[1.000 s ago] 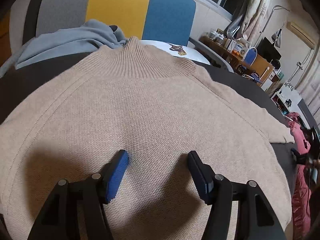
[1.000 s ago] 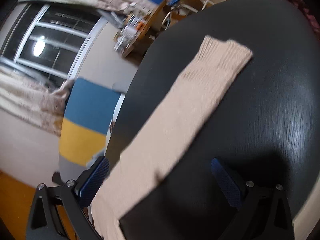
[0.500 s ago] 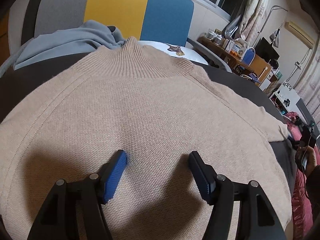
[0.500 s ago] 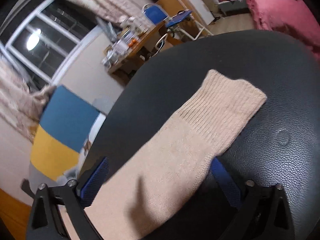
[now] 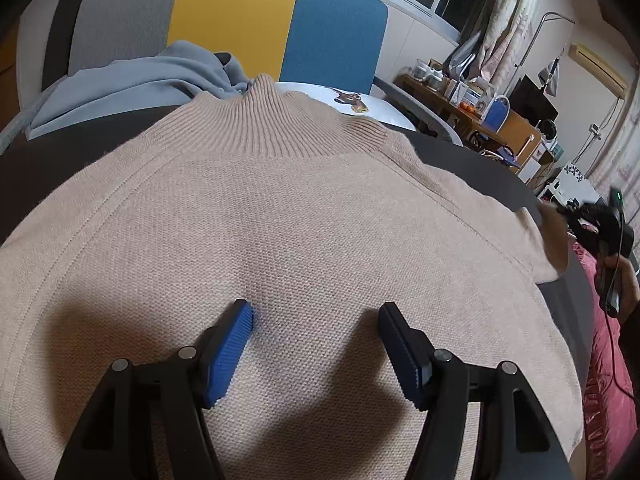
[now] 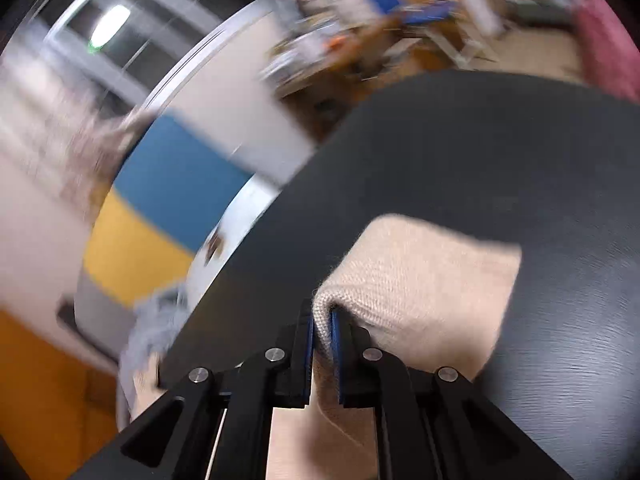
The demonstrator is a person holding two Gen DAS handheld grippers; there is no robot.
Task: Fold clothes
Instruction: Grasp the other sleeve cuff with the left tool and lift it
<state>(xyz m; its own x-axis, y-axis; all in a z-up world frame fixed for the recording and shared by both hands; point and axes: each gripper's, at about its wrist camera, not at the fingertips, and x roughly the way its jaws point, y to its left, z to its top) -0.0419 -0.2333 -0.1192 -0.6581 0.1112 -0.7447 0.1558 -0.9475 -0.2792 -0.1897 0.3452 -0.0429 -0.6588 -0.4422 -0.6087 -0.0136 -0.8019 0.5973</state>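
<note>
A beige knit sweater (image 5: 288, 216) lies flat on a dark table (image 5: 68, 152), collar pointing away. My left gripper (image 5: 316, 312) hovers open over the sweater's chest, its blue pads spread wide with only fabric below them. In the right wrist view my right gripper (image 6: 322, 318) is shut on the beige sleeve (image 6: 424, 280), pinching a fold of knit between the blue pads; the sleeve bunches and lifts off the dark table (image 6: 520, 140). That view is motion-blurred. In the left wrist view the right gripper (image 5: 600, 224) shows at the sleeve's end at far right.
A grey garment (image 5: 132, 84) lies behind the collar on the table's far side. A chair back (image 5: 240, 20) in grey, yellow and blue stands beyond it. A white round table (image 5: 360, 104) and cluttered shelves (image 5: 480, 96) are at the right. Pink fabric (image 5: 608, 360) lies past the table's right edge.
My right gripper went from open around the sleeve to shut on it, and the sleeve is now bunched and lifted. The left gripper has stayed open in place.
</note>
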